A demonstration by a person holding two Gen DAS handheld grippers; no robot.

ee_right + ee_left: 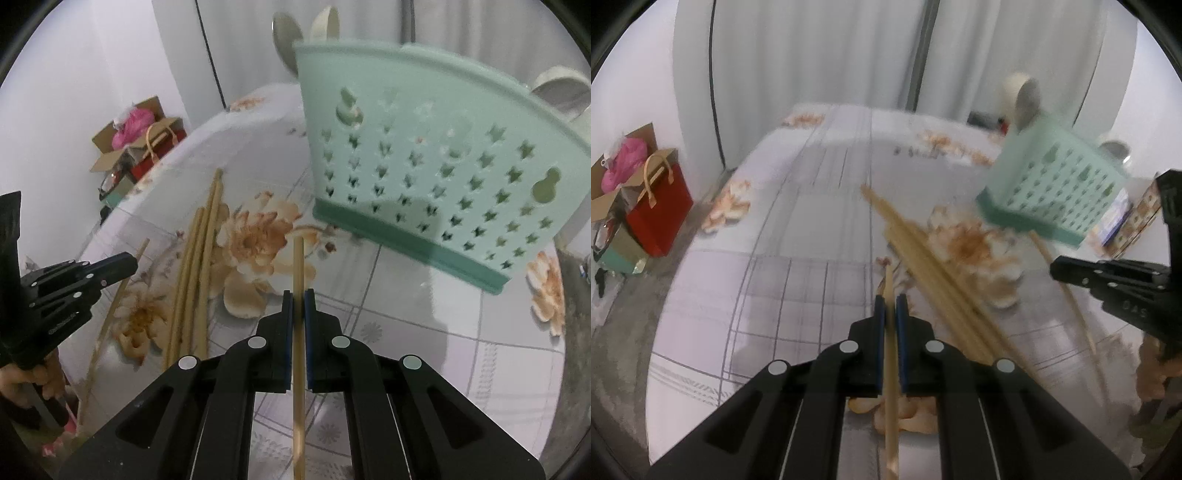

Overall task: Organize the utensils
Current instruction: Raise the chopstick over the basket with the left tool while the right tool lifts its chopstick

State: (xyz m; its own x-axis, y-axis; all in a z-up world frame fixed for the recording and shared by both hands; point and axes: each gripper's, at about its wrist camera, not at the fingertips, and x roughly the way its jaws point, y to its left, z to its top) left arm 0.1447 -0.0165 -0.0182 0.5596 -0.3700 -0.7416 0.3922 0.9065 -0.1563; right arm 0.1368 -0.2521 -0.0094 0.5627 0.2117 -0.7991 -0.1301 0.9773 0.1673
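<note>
Left gripper (890, 301) clamped on one chopstick (888, 291); right gripper (298, 295) likewise pinched on another chopstick (298, 266). Beyond, loose chopsticks (199, 266) on the floral tablecloth (812, 206); farther, green utensil basket (424, 177) with spoons (286, 33).

Loose chopsticks (192, 280) beside mint basket (424, 162)

White curtains (820, 55) behind floral tablecloth (783, 229) (red bag (661, 210) aside).
</note>
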